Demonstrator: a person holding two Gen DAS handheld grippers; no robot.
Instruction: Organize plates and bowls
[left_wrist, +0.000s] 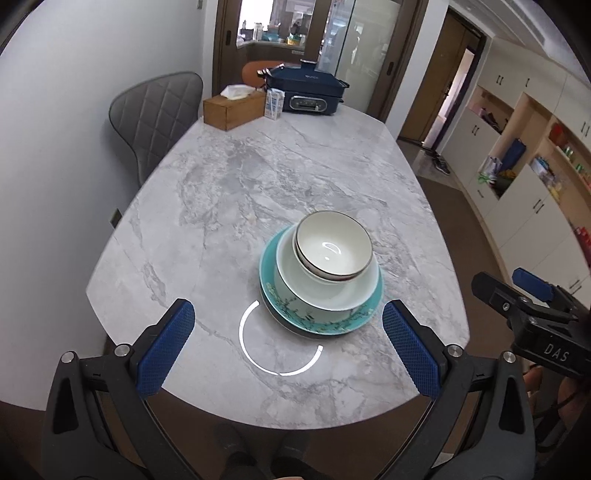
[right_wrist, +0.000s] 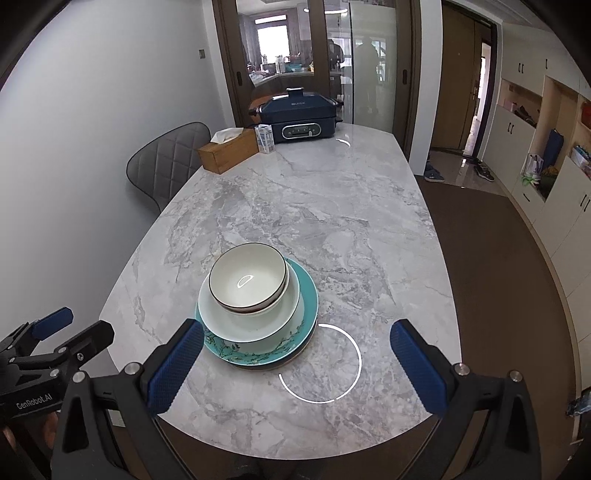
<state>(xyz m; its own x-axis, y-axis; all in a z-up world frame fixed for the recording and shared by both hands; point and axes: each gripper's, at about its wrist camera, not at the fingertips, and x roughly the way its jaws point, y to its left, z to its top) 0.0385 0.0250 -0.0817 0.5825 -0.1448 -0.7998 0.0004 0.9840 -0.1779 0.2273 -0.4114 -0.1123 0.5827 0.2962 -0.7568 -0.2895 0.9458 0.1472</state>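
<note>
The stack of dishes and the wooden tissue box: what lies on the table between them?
Nothing: in both wrist views only bare marble table lies between the stack of dishes and the wooden tissue box.

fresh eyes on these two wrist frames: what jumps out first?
The stack of dishes near the table's near end: a teal floral plate at the bottom, a pale bowl on it, a dark-rimmed white bowl on top, sitting off-centre. Next, the left gripper and right gripper, both wide open and empty, above the table edge. At the far end stand a navy electric cooker and a wooden tissue box.
</note>
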